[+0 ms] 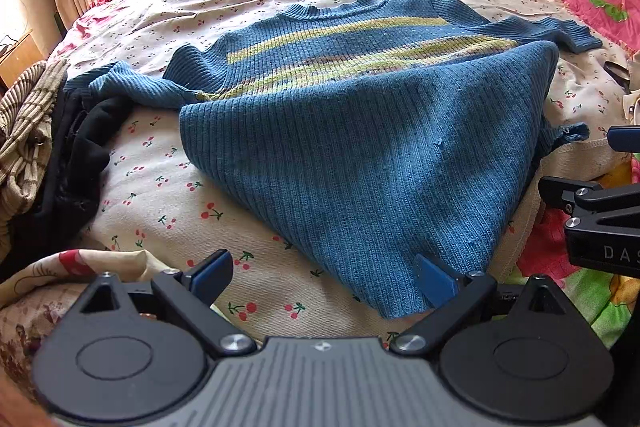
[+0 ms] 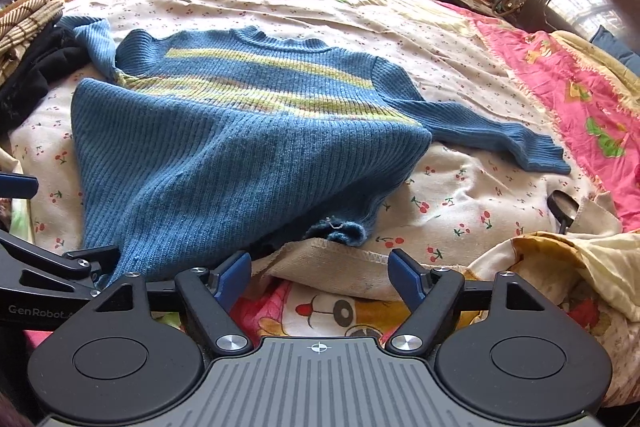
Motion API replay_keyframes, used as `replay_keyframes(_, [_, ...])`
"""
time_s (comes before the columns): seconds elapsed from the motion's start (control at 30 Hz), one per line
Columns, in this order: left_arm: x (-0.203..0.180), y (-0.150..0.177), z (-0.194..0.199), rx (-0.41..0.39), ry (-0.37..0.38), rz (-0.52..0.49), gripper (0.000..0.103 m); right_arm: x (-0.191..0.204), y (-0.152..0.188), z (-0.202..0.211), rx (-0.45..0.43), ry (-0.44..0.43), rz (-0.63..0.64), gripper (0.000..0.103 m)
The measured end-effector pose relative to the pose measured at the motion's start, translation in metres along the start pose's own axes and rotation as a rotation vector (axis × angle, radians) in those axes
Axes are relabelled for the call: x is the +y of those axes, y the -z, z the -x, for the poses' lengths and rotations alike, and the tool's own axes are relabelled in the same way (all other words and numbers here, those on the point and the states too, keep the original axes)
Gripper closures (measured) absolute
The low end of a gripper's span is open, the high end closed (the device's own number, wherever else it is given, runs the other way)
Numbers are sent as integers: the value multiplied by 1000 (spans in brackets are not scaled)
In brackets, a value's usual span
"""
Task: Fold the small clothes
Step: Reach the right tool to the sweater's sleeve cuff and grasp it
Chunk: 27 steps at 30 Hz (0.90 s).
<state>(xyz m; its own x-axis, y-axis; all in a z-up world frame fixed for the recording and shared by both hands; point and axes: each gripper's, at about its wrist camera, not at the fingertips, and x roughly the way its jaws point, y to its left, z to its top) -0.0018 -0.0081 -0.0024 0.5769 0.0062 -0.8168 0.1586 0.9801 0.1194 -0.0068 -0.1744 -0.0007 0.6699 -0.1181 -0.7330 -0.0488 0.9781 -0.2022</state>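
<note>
your blue sweater [image 1: 360, 131] lies flat on the cherry-print sheet [image 1: 168, 187], neck toward the far side of the bed, with 2 yellow stripes [image 1: 340, 27] across the chest. its lower part is drawn toward you into a narrowing shape, the hem end lying nearest your grippers. one sleeve [image 2: 492, 131] stretches out to the right across the sheet; the other sleeve [image 1: 132, 83] runs left and reaches a pile of dark clothing [image 1: 76, 155]. your left gripper [image 1: 324, 275] stands with its jaws wide apart; in the left wrist view its right blue pad [image 1: 432, 281] overlaps the near edge of the sweater, its left pad [image 1: 212, 275] is over bare sheet, and nothing is clamped. whether that right pad touches the knit or only sits in front of it cannot be told. your right gripper [image 2: 320, 277] also stands wide apart, with only the sheet's stitched edge [image 2: 344, 255] and a cartoon-print cover [image 2: 340, 311] between its pads; it holds nothing. a pink blanket [image 2: 568, 87] lies along the right side of the bed.
</note>
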Motion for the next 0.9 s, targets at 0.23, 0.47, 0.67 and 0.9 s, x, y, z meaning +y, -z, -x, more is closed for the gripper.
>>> replay_keyframes(0.23, [0, 0, 1, -8, 4, 4, 0, 2, -2, 1, 4, 33, 15, 21])
replay_keyframes(0.47, [4, -3, 5, -22, 26, 26, 0, -2, -5, 4, -1, -19, -17, 21])
replay_keyframes(0.67, [6, -30, 17, -103, 74, 34, 0, -50, -28, 8, -60, -134, -211, 21])
replay_keyframes(0.9, [-22, -93, 2, -196, 91, -60, 0, -156, -56, -36, -130, -103, -529, 21])
